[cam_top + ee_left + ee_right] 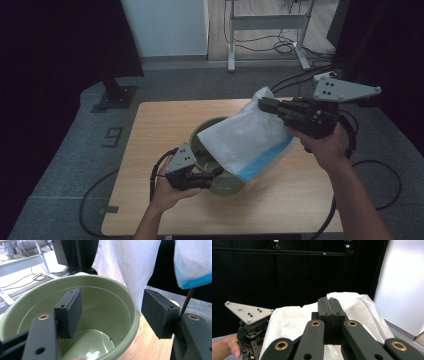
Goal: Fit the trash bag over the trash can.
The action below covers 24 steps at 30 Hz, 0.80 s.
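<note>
Right tongs (264,104): jaws pressed flat together, pinching the top edge of a bag (247,137). Bag is thin white crinkled plastic, soft and sagging, with a blue band along its lower end; it hangs slanted from the right tongs, down over the bowl (200,134).

Left tongs (216,172): jaws apart, straddling the bowl's near rim, one pad inside, one outside; neither pad presses on the rim. Bowl is smooth olive-green plastic, round and deep, glossy inside, standing on the pale wood-grain worktop (150,145) between both tongs.
</note>
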### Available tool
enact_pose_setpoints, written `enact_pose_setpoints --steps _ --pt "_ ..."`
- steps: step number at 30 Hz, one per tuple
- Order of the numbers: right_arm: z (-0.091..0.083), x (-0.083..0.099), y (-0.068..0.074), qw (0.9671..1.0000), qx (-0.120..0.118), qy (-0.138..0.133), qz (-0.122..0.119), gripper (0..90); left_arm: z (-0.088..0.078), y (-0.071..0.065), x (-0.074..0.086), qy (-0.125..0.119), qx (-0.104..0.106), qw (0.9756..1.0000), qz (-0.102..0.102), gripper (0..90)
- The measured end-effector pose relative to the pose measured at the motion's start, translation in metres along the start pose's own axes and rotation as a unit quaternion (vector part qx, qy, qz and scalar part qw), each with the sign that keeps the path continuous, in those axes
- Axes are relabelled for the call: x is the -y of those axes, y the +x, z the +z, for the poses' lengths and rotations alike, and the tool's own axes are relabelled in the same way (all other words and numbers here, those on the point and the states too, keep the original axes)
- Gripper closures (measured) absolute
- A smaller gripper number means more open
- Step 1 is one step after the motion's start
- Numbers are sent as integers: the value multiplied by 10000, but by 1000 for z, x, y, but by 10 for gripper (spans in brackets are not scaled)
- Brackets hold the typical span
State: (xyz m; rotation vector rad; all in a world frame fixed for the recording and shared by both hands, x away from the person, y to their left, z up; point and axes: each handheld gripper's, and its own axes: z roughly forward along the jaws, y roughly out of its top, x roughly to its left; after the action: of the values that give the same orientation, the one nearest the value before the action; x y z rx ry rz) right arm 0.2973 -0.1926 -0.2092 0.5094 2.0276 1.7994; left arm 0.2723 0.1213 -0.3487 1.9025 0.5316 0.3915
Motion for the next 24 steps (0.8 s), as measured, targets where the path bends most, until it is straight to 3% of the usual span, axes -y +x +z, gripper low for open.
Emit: enact_pose_setpoints --steps 8,12,17,20,24 --pt "8 1 2 10000 -90 16 5 889 4 2 -7 -144 111 9998 -48 442" --pt "11 2 3 9999 -126 12 7 889 5 7 -10 -245 323 9991 -107 626" --pt "12 1 3 9999 -139 -16 -1 888 6 11 -13 -273 385 9988 -131 822" --pt "12 2 3 9999 -138 -19 9 888 5 12 -15 -396 334 9986 -130 900" --pt "10 1 2 9999 -116 -41 7 887 2 13 -22 -581 153 9981 -165 900"
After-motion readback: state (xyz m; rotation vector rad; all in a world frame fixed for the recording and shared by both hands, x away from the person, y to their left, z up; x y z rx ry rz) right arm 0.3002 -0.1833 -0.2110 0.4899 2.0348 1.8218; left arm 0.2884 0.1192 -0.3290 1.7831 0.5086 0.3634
